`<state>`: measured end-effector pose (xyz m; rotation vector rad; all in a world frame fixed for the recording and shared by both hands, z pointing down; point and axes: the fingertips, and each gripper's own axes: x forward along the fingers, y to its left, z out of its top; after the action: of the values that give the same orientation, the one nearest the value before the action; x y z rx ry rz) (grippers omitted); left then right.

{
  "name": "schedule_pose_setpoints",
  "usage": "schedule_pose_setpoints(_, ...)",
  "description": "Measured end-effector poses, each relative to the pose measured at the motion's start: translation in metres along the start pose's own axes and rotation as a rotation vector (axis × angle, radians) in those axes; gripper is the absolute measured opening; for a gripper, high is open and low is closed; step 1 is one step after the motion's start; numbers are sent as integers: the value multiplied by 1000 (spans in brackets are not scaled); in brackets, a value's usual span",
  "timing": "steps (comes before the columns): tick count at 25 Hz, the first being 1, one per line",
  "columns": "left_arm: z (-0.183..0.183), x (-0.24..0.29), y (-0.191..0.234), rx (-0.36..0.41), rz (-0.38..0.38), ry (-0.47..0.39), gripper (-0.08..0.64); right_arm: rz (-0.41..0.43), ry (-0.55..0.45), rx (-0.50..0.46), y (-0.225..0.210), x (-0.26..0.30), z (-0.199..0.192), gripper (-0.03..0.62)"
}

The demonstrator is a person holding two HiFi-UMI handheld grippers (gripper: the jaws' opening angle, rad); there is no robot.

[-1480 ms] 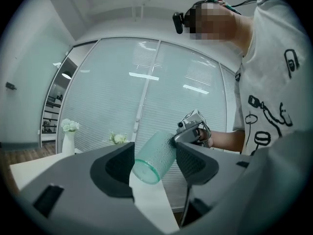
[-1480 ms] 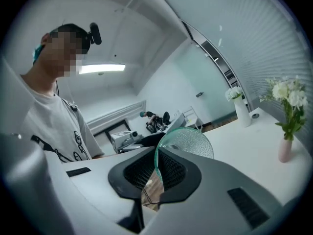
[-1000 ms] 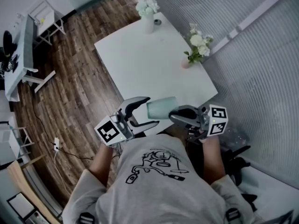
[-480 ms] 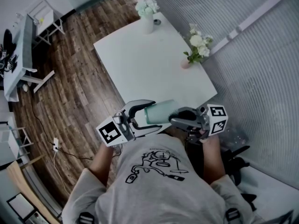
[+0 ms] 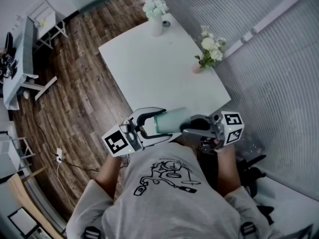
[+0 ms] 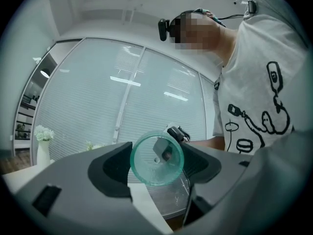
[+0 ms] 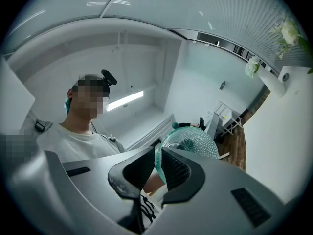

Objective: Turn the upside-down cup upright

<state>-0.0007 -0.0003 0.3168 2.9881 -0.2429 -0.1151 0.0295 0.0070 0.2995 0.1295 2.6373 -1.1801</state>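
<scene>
Only its own view shows the right gripper (image 7: 157, 153) pinching the cup (image 7: 195, 141).

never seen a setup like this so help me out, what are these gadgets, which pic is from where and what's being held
A person holds a hand-held gripper in each hand. The top-down picture comes from a camera on the person's head; the two round pictures come from cameras riding on the grippers, looking along their jaws. The right hand-held gripper is shut on the wall of a see-through green plastic cup, held sideways in the air. The left hand-held gripper has its jaws apart around the cup's other end. On the white square table stand a white vase and a small pinkish vase, both with white flowers.
</scene>
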Motion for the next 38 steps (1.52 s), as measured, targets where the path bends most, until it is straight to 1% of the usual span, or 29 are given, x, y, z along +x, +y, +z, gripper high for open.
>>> schedule_pose_setpoints(5, -1, -1, 1, 10, 1, 0, 305, -58, 52, -58, -3, 1, -3, 52)
schedule_pose_setpoints(6, -1, -1, 1, 9, 0, 2, 305, -66, 60, -65, -3, 1, -3, 61)
schedule_pose_setpoints(8, -1, 0, 2, 8, -1, 0, 305, -74, 74, -73, -3, 1, -3, 113)
schedule_pose_setpoints(9, -1, 0, 2, 10, -1, -2, 305, -78, 78, -75, -3, 1, -3, 130)
schedule_pose_setpoints(13, 2, 0, 3, 13, 2, -14, 305, -108, 84, -84, -5, -2, -2, 159)
schedule_pose_setpoints(17, 2, -1, 6, 9, 13, -15, 305, -178, 124, -135, -7, -8, -3, 199)
schedule_pose_setpoints(21, 2, -1, 12, 1, 25, -20, 305, -271, 215, -235, -9, -10, -5, 236)
schedule_pose_setpoints(27, -2, -3, 19, -3, 39, -22, 305, -487, 381, -425, -30, -14, -13, 279)
schedule_pose_setpoints(29, -2, -3, 20, -5, 42, -22, 305, -548, 424, -484, -36, -16, -14, 284)
schedule_pose_setpoints(32, -2, -2, 21, -7, 47, -20, 305, -613, 471, -571, -39, -18, -11, 295)
schedule_pose_setpoints(38, -4, -4, 24, -7, 59, -16, 305, -738, 633, -762, -43, -21, -12, 327)
